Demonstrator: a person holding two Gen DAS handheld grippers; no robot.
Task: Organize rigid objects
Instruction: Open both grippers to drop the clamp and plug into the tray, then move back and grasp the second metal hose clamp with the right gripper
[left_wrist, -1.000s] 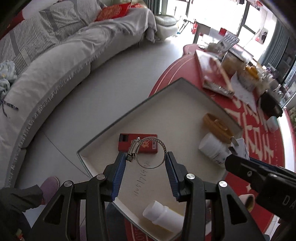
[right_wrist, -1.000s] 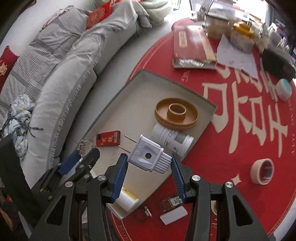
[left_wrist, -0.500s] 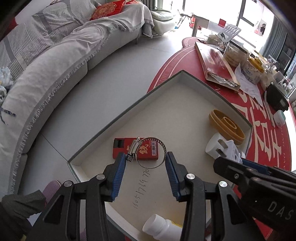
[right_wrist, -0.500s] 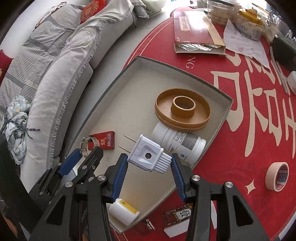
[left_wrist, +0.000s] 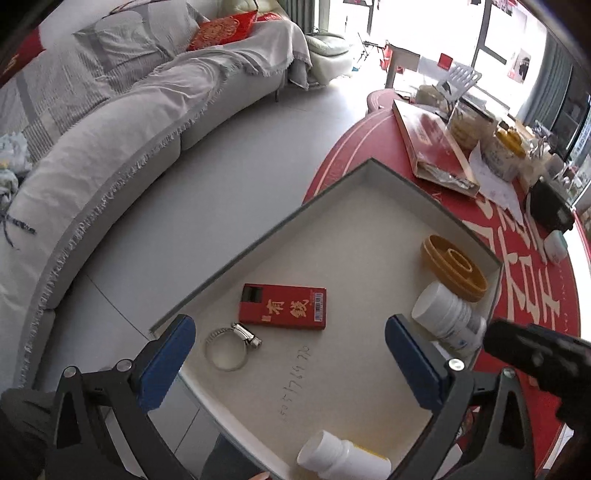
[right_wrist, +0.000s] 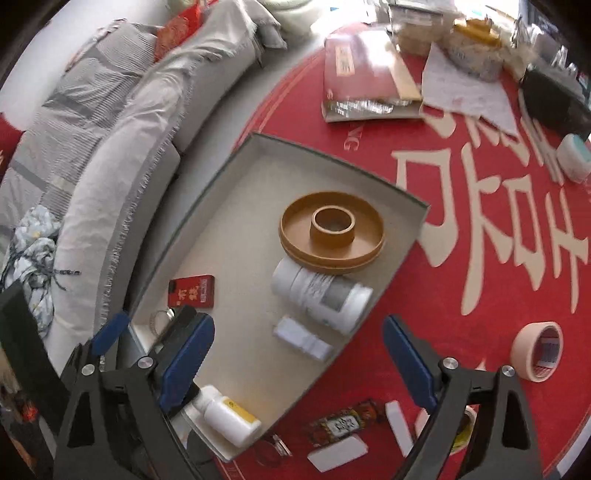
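Both grippers just released clamp (left_wrist: 231, 345), plug (right_wrist: 301, 338).

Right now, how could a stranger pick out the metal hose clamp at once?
Look in the shallow grey tray on the red tablecloth. Near its corner, beside the red packet, lies the hose clamp: the only bare metal ring there, thin, silver, with a small screw housing.

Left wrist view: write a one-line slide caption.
Open left gripper above hose clamp lying beside red box in the tray.
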